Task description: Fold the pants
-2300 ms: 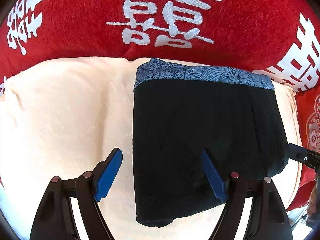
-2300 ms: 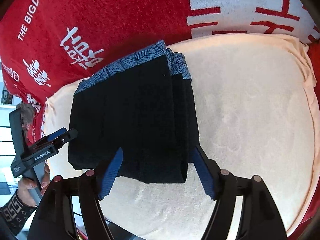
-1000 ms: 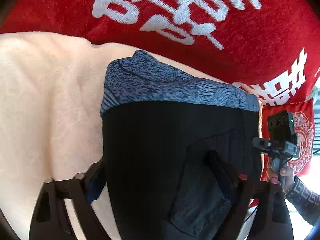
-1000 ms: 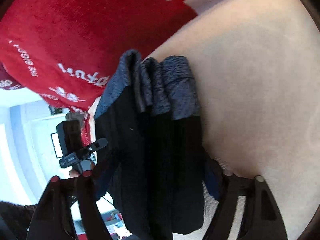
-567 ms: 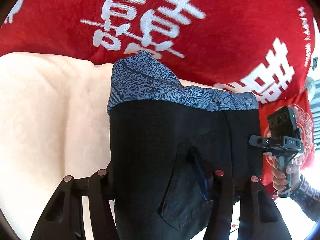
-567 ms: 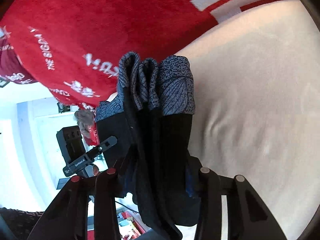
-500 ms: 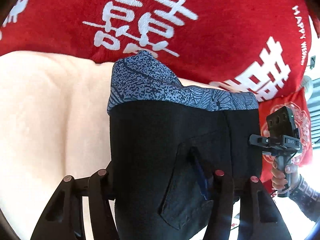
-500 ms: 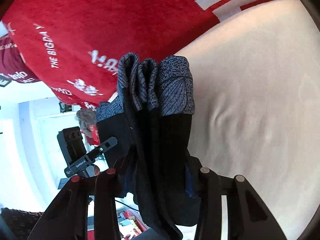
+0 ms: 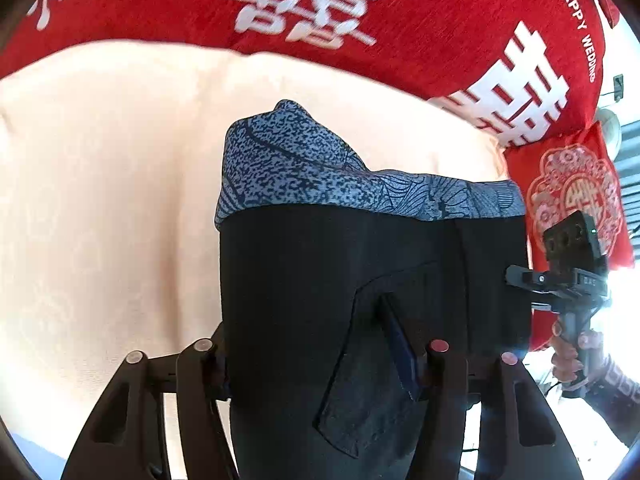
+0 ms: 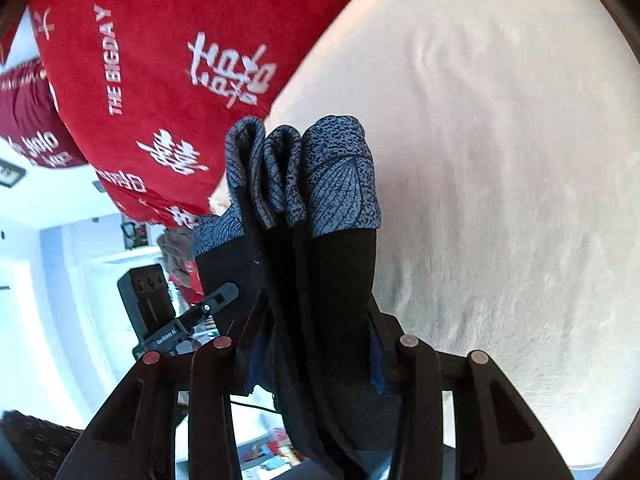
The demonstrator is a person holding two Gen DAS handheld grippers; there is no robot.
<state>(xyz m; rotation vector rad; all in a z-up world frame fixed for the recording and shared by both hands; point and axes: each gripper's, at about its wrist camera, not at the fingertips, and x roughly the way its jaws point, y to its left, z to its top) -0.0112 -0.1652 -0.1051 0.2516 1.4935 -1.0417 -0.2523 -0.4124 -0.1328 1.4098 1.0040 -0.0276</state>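
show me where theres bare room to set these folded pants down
Both grippers, left gripper and right gripper, are shut on the folded pants. The cream blanket is bare left of the pants, up to the red cover. Another open stretch lies on their other side. The other gripper crowds each view's remaining side.

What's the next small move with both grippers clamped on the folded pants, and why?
Probably carry the pants to a clear spot on the cream cover and lower them flat. The left gripper and right gripper each pinch one end, and the folded bundle looks lifted off the cover.
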